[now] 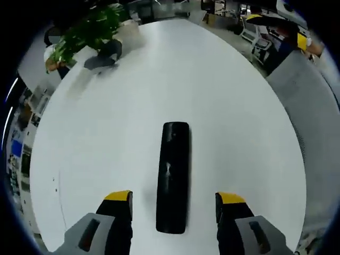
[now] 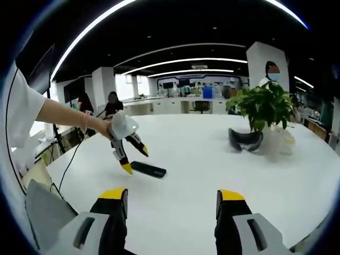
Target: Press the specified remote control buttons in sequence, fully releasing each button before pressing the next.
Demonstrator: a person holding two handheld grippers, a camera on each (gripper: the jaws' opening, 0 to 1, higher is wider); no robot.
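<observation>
A long black remote control [image 1: 173,178] lies flat on the white table [image 1: 133,106], pointing away from me. My left gripper [image 1: 173,204] hovers over its near end, jaws open and standing on either side of it, apart from it. In the right gripper view the remote [image 2: 149,169] lies left of centre, and the left gripper [image 2: 135,158] hangs over it, open, held by a person's hand [image 2: 101,126]. My right gripper [image 2: 172,199] is open with nothing between its jaws, well short of the remote.
A potted green plant [image 2: 264,106] and a dark curved object [image 2: 244,140] stand at the far side of the table. The same plant [image 1: 90,29] sits at the upper left. People sit at desks behind. The table edge curves round on the right.
</observation>
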